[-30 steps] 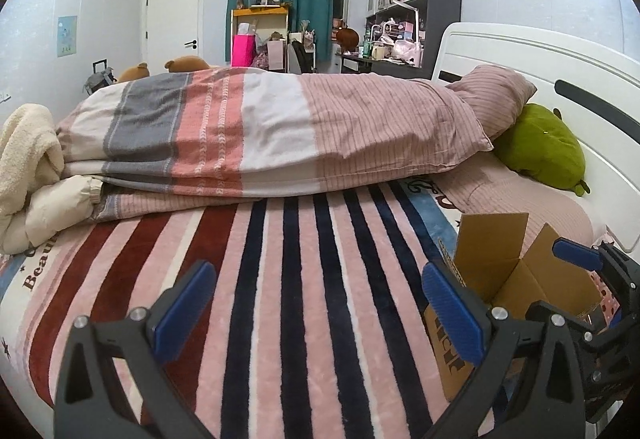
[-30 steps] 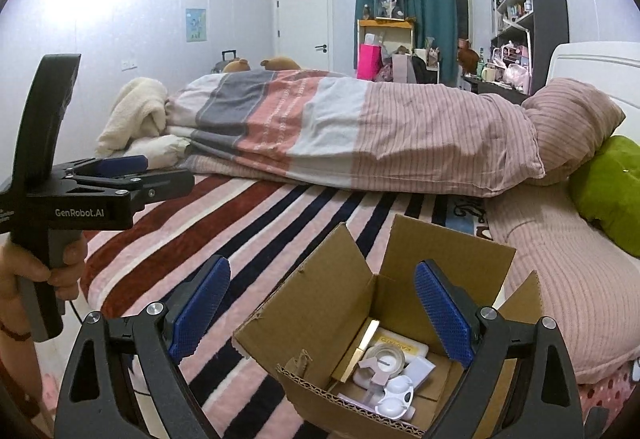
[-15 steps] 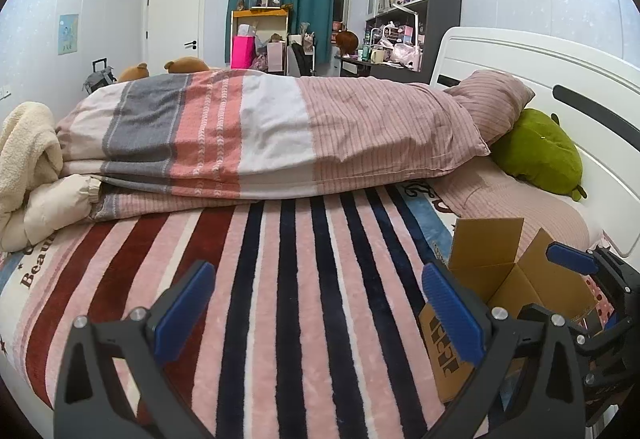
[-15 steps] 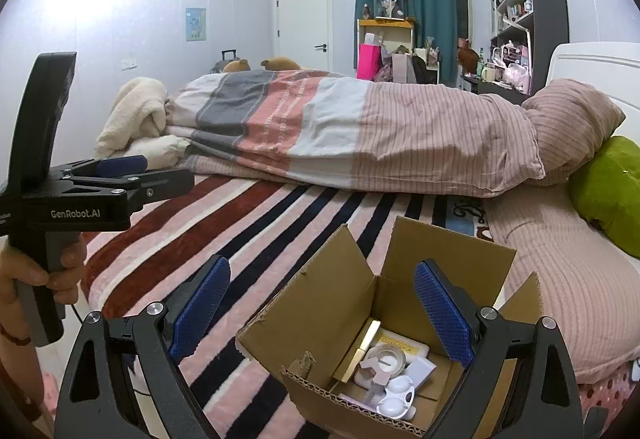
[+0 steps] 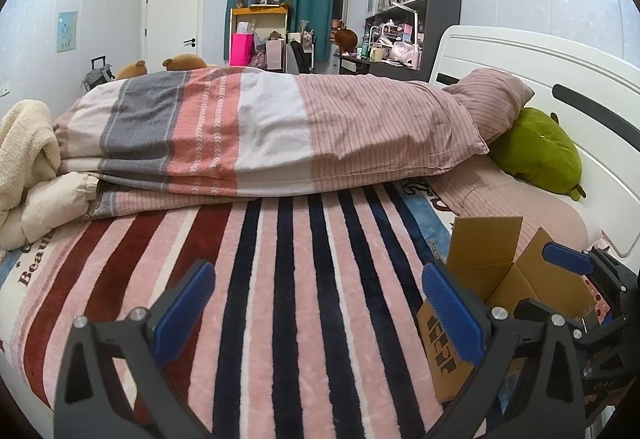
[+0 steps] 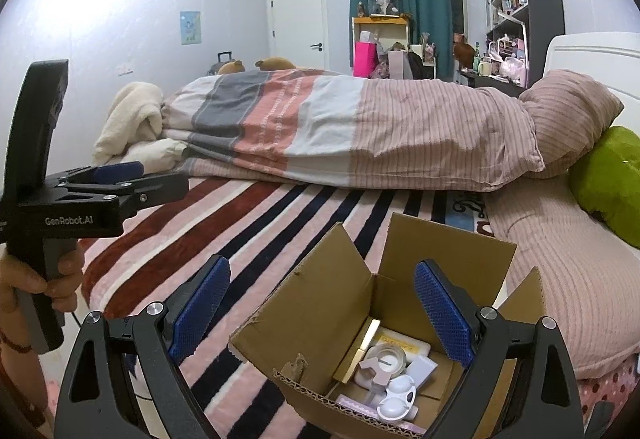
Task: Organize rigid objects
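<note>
The cardboard box (image 6: 400, 319) sits on the striped blanket (image 5: 300, 299) at the near right of the bed, flaps standing open. Inside lie small hard items: a roll of tape in a pale dispenser (image 6: 384, 361), a white two-lobed case (image 6: 396, 397), a flat yellow-and-white packet (image 6: 400, 343), a small white block (image 6: 420, 369) and a gold-coloured strip (image 6: 360, 347) leaning against the left wall. All look light and stiff; the smooth plastic case may slip, so a pinch across its narrow waist seems safest, while the tape dispenser offers a firm body to take by its sides. The box itself is light and its flaps bend easily, so they are a poor place to hold.

The right tongs (image 6: 320, 311) hover just above the box, spread wide and empty. The left tongs (image 5: 320, 307) hang over the blanket to the left of the box, also spread wide and holding nothing. Beyond lie a folded duvet (image 5: 260, 135), a pink pillow (image 5: 492, 99) and a green plush (image 5: 536, 151) at the far right.
</note>
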`<state>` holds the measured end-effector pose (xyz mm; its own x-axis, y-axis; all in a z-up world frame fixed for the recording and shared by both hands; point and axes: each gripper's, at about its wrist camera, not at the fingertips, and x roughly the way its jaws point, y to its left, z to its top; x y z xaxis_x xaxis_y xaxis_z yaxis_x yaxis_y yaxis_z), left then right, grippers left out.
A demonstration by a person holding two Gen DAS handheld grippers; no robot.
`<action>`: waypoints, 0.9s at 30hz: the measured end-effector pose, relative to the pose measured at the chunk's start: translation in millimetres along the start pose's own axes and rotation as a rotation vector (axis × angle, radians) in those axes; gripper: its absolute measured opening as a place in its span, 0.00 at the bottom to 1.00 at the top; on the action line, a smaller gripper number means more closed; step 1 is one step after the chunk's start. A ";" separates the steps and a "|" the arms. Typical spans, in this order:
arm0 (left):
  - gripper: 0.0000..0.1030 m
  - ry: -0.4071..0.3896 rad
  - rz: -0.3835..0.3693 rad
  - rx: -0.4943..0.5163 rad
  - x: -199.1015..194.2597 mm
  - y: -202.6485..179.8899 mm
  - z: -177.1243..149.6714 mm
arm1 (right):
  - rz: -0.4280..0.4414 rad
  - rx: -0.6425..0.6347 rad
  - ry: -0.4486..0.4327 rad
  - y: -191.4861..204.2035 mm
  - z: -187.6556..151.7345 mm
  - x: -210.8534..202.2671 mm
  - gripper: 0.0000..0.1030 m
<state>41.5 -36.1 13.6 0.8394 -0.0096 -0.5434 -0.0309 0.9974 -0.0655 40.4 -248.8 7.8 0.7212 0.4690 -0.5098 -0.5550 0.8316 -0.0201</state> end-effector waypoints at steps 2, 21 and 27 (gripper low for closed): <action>1.00 0.001 -0.002 -0.001 0.6 0.3 0.2 | -0.003 -0.001 -0.001 -0.6 -0.4 0.4 0.90; 1.00 0.002 0.009 0.001 2.0 -0.4 -1.3 | -0.016 0.004 -0.019 2.5 -1.4 -2.3 0.90; 1.00 0.001 0.009 0.001 2.1 -0.3 -1.1 | -0.017 0.008 -0.018 2.3 -1.6 -2.4 0.90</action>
<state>42.7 -36.6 11.6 0.8388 -0.0012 -0.5444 -0.0373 0.9975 -0.0597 36.7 -248.5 7.6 0.7382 0.4598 -0.4937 -0.5391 0.8420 -0.0220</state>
